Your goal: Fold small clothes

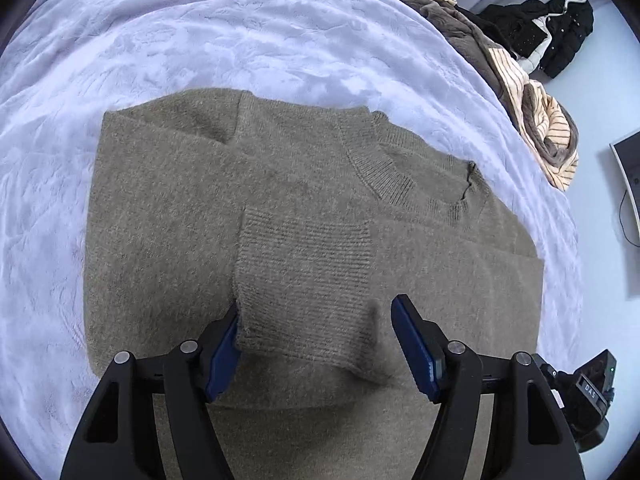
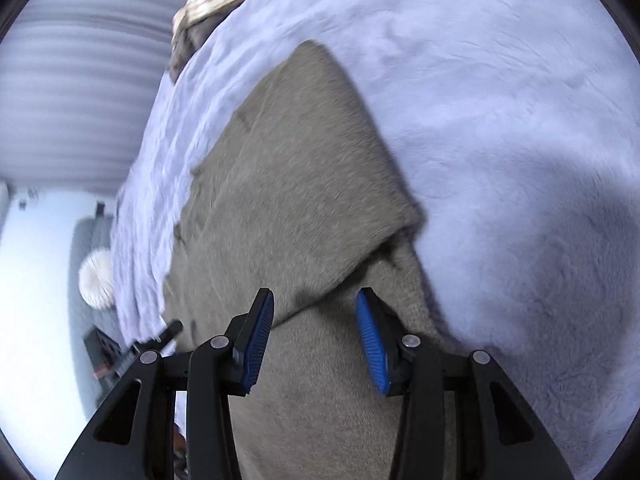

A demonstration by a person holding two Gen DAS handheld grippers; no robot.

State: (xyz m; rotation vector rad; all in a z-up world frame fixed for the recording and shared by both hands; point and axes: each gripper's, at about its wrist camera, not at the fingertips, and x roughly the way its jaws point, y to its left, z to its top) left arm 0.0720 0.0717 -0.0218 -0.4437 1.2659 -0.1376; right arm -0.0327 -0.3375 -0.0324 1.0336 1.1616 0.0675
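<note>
An olive-brown knit sweater (image 1: 168, 240) lies flat on a lavender fleece blanket (image 1: 200, 32), its ribbed collar (image 1: 380, 168) toward the far right. One sleeve is folded across the body, and its ribbed cuff (image 1: 304, 280) lies between the jaws of my left gripper (image 1: 316, 308). The left pad (image 1: 224, 356) touches the cuff's edge while the right pad stands clear of it, so the gripper is open. My right gripper (image 2: 315, 294) hovers open over the sweater (image 2: 288, 184), and a folded edge of the knit runs between its blue pads (image 2: 256, 344). The right wrist view is blurred.
A heap of brown and striped clothes (image 1: 532, 112) lies along the bed's far right edge, with a black jacket (image 1: 560, 36) on the floor beyond. A black device (image 1: 592, 396) sits at the bed's near right edge. A white fluffy object (image 2: 96, 276) lies on the floor beside the bed.
</note>
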